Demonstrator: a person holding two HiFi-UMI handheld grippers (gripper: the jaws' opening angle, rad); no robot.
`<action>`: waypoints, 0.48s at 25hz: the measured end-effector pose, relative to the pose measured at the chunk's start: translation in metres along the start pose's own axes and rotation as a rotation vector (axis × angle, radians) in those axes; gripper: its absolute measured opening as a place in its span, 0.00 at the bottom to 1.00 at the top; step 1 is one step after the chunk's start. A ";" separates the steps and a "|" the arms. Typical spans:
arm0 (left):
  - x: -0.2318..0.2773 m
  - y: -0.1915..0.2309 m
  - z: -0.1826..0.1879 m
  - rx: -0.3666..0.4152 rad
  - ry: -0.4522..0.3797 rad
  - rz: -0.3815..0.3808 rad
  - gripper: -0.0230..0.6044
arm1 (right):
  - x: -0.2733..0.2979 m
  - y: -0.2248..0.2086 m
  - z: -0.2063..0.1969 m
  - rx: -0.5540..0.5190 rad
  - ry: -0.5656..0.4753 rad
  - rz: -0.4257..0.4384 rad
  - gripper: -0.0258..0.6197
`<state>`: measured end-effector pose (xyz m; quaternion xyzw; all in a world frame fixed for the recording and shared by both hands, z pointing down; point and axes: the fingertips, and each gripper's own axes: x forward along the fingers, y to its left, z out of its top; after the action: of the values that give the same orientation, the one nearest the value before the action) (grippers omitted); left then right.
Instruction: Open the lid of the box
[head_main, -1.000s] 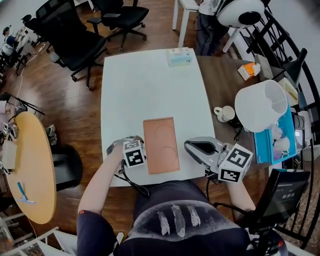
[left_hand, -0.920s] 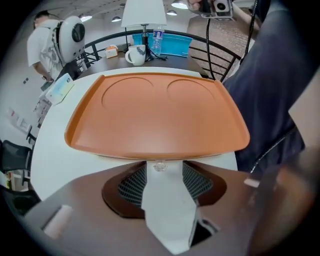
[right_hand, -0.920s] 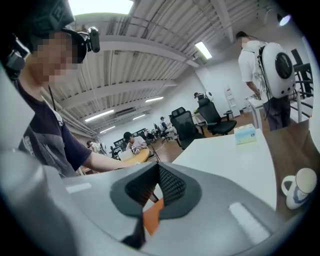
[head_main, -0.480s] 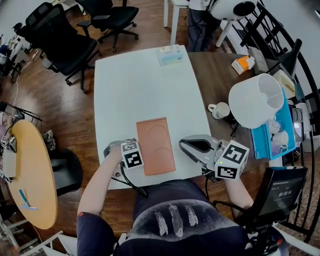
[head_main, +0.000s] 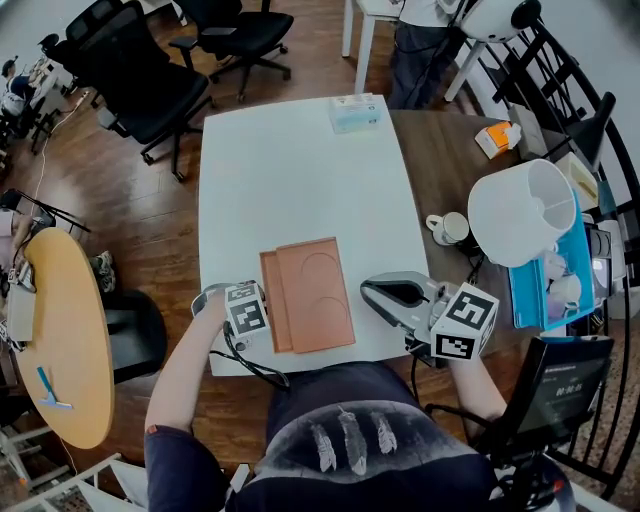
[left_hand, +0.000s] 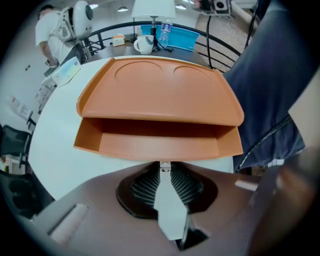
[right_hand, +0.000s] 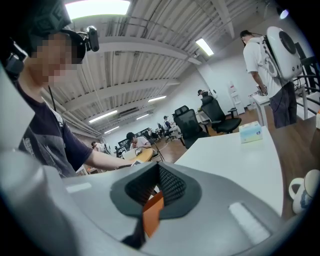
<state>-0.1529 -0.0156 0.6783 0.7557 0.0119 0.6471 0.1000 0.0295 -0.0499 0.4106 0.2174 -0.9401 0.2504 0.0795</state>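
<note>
Half a second ago the box lay shut as one flat slab near the front edge of the desk (head_main: 290, 170). Now its lid (head_main: 318, 292) no longer sits square on it, and a strip of the base (head_main: 267, 300) shows along the left side. In the left gripper view the lid's left edge hangs clear above the base, leaving a dark gap open across that whole side. We cannot make out how the far, right edge stands.

The left gripper (left_hand: 164, 169) has drawn a little to the left with the base. Its jaws are pressed together, with the tips right against the base's left wall. We cannot tell whether a thin lip is pinched between them.

The right gripper (head_main: 375, 292) has not moved. It rests on the desk just right of the box, clenched on nothing and not touching the lid.

We judge that the seal is broken and the opening has begun. The lid still covers most of the base, so it has yet to be swung or lifted clear.
</note>
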 end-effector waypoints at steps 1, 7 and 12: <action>-0.001 -0.002 -0.003 -0.017 -0.009 -0.010 0.17 | 0.000 0.000 0.000 0.000 0.001 0.001 0.04; -0.002 -0.009 -0.006 -0.078 -0.047 -0.037 0.17 | -0.001 -0.002 0.001 0.005 -0.001 -0.003 0.04; -0.007 -0.011 -0.006 -0.089 -0.055 -0.047 0.17 | 0.001 -0.001 0.000 -0.002 0.005 -0.003 0.04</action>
<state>-0.1584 -0.0051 0.6699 0.7676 -0.0020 0.6234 0.1489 0.0290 -0.0507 0.4111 0.2180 -0.9398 0.2498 0.0825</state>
